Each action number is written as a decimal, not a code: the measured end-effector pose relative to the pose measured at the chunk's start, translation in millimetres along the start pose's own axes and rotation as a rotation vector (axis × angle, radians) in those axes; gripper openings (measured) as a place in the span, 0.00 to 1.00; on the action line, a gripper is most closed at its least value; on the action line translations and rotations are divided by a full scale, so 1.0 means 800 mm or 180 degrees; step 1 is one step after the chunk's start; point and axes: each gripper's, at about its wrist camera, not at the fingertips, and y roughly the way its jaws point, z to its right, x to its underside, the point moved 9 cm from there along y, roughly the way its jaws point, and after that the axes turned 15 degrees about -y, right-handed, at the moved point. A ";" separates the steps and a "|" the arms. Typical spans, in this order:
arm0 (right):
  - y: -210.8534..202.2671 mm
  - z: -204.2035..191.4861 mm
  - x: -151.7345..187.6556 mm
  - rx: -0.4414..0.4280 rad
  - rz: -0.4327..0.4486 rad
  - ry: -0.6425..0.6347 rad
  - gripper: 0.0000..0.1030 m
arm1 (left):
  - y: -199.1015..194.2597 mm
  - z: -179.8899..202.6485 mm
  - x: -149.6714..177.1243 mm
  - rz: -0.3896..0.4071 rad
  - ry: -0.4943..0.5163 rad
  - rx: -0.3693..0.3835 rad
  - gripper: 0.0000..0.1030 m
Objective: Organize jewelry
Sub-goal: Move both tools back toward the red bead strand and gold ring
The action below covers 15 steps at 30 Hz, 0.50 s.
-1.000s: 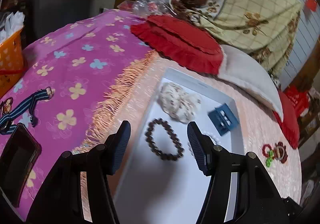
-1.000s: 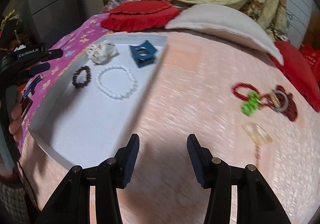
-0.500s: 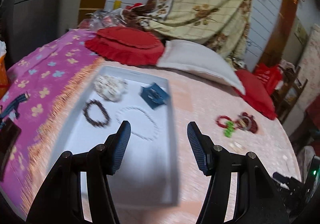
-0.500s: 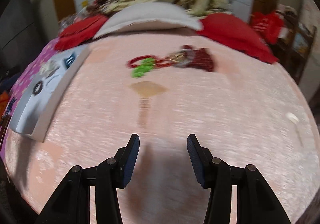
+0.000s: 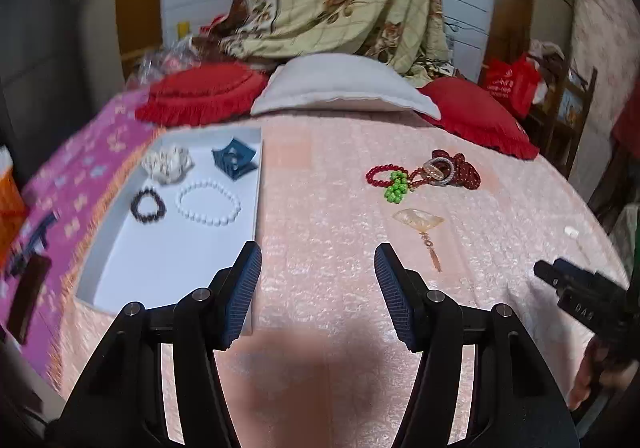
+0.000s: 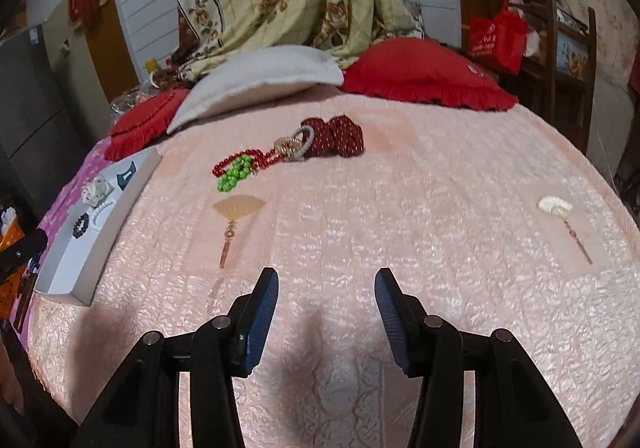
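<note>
A white tray (image 5: 168, 264) lies at the left on the pink bedspread. In it are a dark bead bracelet (image 5: 148, 205), a white pearl bracelet (image 5: 209, 202), a cream scrunchie (image 5: 167, 164) and a blue clip (image 5: 234, 159). Loose on the spread are a red bead bracelet (image 5: 383, 175), a green bead cluster (image 5: 396, 189), a silver bangle (image 5: 439, 169) on a dark red pouch (image 5: 464, 169), an amber fan pendant (image 5: 418, 220) and a white fan pendant (image 6: 555, 205). My left gripper (image 5: 317, 288) is open and empty. My right gripper (image 6: 326, 308) is open and empty.
Red cushions (image 6: 424, 76) and a white pillow (image 5: 340, 88) line the far side. A purple flowered cloth (image 5: 68, 184) covers the left, with a dark phone (image 5: 28, 292) on it. A wooden shelf (image 6: 568, 48) stands at the right.
Both grippers have swung right, away from the tray, and now face the loose jewelry in the middle of the bed. Both stay open.
</note>
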 end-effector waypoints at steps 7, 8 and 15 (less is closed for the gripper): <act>0.007 0.025 -0.022 -0.0028 0.0055 -0.0102 0.47 | 0.034 0.027 0.011 -0.0336 0.0114 0.0003 0.57; 0.010 0.030 -0.028 -0.0036 0.0071 -0.0118 0.47 | 0.040 0.029 0.011 -0.0375 0.0122 0.0005 0.57; 0.063 0.063 -0.089 0.0016 0.0158 -0.0303 0.47 | 0.125 0.070 -0.016 -0.0715 0.0066 0.0063 0.57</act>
